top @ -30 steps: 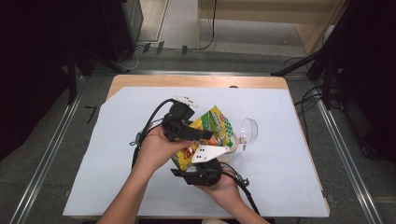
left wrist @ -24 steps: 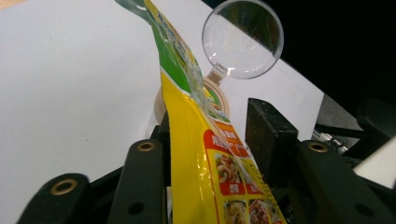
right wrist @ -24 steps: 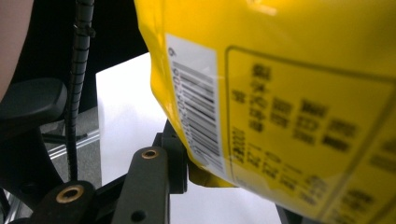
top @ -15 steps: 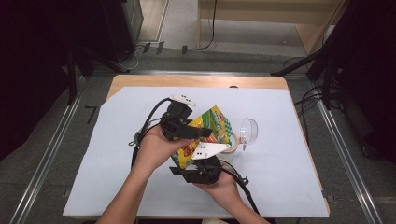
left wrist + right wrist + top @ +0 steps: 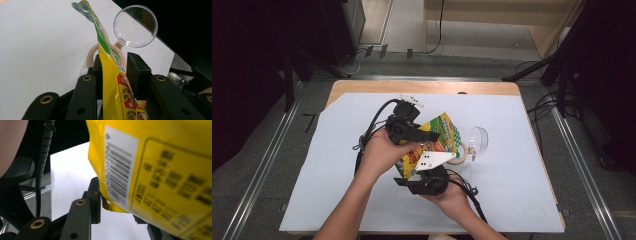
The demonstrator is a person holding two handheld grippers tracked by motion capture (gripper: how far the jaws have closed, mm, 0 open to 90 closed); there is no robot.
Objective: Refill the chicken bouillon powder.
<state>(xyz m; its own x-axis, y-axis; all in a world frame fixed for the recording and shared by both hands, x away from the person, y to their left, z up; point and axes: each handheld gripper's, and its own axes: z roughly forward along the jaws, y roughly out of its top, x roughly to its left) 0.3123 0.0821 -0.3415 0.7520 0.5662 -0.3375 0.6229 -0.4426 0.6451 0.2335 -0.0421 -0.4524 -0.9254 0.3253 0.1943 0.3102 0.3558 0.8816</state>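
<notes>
Jaws of the left hand-held gripper (image 5: 113, 72) have just been closing on a glossy yellow printed snack pouch (image 5: 434, 142); in the left gripper view the film stands edge-on between them, against the left pad, the right pad still a little off. The right hand-held gripper (image 5: 117, 202) pinches the pouch's bottom corner from below, beside its barcode panel. The pouch hangs tilted above the white-covered table (image 5: 522, 165), directly over a round clear plastic jar with a beige rim (image 5: 105, 56), whose hinged transparent lid (image 5: 135, 26) stands open. Judging by this, the step is securing a two-point hold for pouring or tearing. It likely goes best if the left jaws seat squarely on the film and the mouth stays over the jar.
</notes>
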